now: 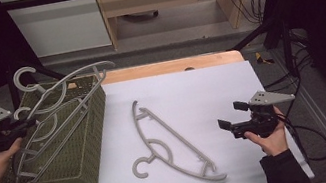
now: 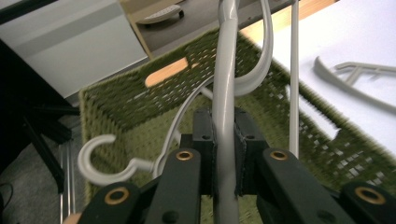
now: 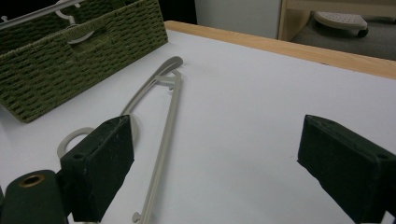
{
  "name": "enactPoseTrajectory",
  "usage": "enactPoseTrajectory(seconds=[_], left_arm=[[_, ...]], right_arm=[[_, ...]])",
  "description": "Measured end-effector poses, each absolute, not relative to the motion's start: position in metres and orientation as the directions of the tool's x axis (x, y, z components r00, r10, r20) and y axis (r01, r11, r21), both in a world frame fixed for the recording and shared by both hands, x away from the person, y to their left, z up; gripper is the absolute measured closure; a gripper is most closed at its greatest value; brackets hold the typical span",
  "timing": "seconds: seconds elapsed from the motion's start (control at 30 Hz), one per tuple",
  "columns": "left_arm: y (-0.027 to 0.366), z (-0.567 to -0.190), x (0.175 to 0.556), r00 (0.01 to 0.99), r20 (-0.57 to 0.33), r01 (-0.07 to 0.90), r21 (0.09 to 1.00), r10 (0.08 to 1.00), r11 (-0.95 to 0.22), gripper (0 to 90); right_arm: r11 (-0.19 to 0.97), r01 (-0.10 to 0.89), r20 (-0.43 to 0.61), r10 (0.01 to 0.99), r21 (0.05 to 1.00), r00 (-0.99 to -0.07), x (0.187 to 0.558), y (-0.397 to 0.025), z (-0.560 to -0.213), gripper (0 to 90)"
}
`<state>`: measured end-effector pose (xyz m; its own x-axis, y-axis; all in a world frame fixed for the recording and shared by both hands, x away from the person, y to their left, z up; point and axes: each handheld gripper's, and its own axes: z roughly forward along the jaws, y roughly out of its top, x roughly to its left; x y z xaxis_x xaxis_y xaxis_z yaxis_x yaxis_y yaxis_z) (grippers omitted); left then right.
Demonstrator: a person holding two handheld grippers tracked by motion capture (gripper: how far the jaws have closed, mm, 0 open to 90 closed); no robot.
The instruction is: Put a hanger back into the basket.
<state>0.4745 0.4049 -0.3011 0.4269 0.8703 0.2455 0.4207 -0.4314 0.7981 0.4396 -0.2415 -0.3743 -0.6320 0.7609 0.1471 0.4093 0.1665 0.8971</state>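
The biggest risk we saw was at the left gripper (image 1: 9, 129): its jaws were clamped on the curved arm of a grey hanger (image 2: 227, 93) held over the green woven basket (image 1: 82, 151), and that arm was smooth, narrow plastic. A slight twist of the hand, we judged, could let it pivot or slip between the pads. Other hangers already stuck up out of the basket, and a hook (image 2: 100, 161) hung just beside the grip, so the held piece could easily snag on them and drag one out or tilt the basket. The right gripper (image 1: 231, 122) hovered over the near right of the white table (image 1: 211, 88) with its jaws wide apart, holding nothing; if it reached left carelessly it might push the loose hanger (image 1: 170, 141) instead of grasping it.

That loose hanger lay flat at the middle of the table, well apart from the basket, its hook toward the near side. It looked thin, pale grey and rigid, with a straight bar and a gently bowed shoulder.
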Motion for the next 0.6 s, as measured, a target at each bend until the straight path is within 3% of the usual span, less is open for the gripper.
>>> enactPoseTrajectory(seconds=[0.6], left_arm=[[0.449,-0.323,0.474,0.336,0.223,0.496,0.784,0.915,-0.373,81.3]], right_arm=[[0.175,0.413,0.148,0.754,0.894,-0.640,0.440,-0.240,-0.376,10.9]])
